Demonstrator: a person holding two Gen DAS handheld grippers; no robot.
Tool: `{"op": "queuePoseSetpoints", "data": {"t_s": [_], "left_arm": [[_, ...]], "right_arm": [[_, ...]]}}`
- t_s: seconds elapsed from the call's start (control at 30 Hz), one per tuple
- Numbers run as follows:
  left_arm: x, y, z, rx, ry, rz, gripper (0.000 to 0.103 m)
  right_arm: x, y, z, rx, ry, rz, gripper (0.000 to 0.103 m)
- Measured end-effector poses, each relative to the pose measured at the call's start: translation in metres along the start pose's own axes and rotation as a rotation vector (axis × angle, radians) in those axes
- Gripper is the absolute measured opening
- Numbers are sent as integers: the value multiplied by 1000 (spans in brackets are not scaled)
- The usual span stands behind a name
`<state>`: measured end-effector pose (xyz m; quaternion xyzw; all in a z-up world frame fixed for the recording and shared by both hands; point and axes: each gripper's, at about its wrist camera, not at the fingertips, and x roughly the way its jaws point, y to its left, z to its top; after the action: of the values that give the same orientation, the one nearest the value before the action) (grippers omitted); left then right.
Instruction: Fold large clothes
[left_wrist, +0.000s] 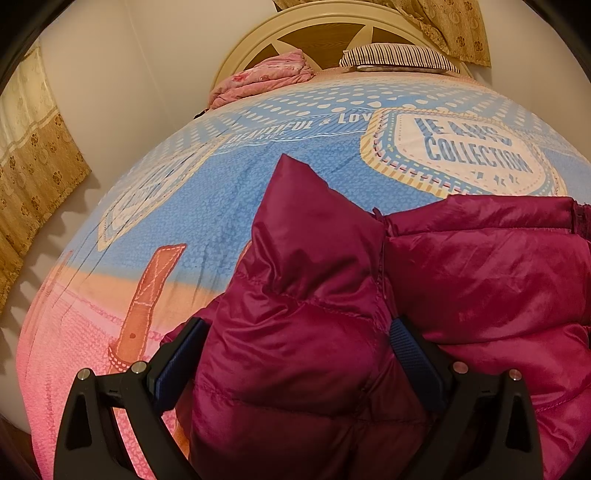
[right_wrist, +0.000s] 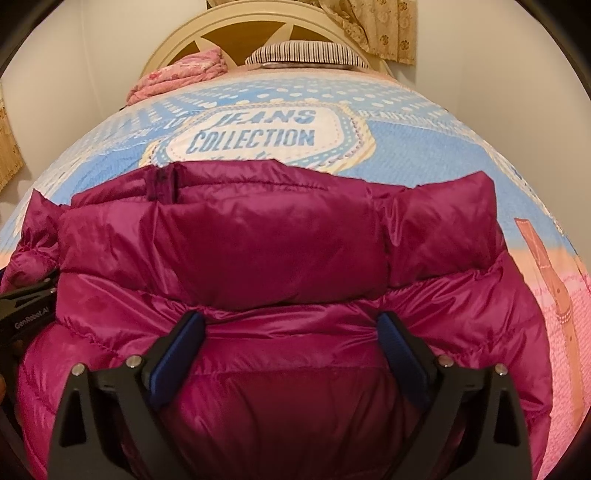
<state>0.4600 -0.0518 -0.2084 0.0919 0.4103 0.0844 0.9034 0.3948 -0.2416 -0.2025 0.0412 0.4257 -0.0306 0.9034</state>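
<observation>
A magenta quilted down jacket (right_wrist: 258, 251) lies across the near end of the bed, its zipped collar end (right_wrist: 162, 184) toward the headboard. My right gripper (right_wrist: 291, 332) is open, its blue-padded fingers (right_wrist: 177, 343) spread wide over the jacket's middle with puffy fabric bulging between them. My left gripper (left_wrist: 295, 332) is open at the jacket's left part, where a section of the jacket (left_wrist: 295, 240) stands up in a peak between its fingers (left_wrist: 410, 350). The left gripper's black body (right_wrist: 26, 314) shows at the left edge of the right wrist view.
The bed sheet (left_wrist: 221, 192) is blue and pink with a "JEANS COLLECTION" print. A pink folded quilt (left_wrist: 266, 74) and a striped pillow (left_wrist: 399, 55) lie by the cream headboard (left_wrist: 332, 22). Curtains (left_wrist: 37, 166) hang on the left; walls flank the bed.
</observation>
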Motion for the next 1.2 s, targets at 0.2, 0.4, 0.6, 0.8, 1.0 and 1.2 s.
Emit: {"op": "queuePoseSetpoints", "data": {"t_s": [0.2,0.4,0.6,0.8,1.0,1.2], "left_arm": [[0,-1,0,3,-1,6,99],[-17,4,4,-20,35,41,99],[-92,-6,-16,27,-127,-72,99],[-65,-26,-40,57,-88,-12,99],[-54,-31,-43,71,-82,3,101],[-50,-33,-42,63,-62,-5,102]], "right_arm": [[1,0,0,-3,1,-4,97],[-1,2,0,-14,8,-16,97],[-57,14,-11,-19,-77,5,97],[-57,32,-42,-82,-86,-13,98],[-41,31,-44,-71,-67,-24,103],[-34,33,-43,-80,-38,-37,103]]}}
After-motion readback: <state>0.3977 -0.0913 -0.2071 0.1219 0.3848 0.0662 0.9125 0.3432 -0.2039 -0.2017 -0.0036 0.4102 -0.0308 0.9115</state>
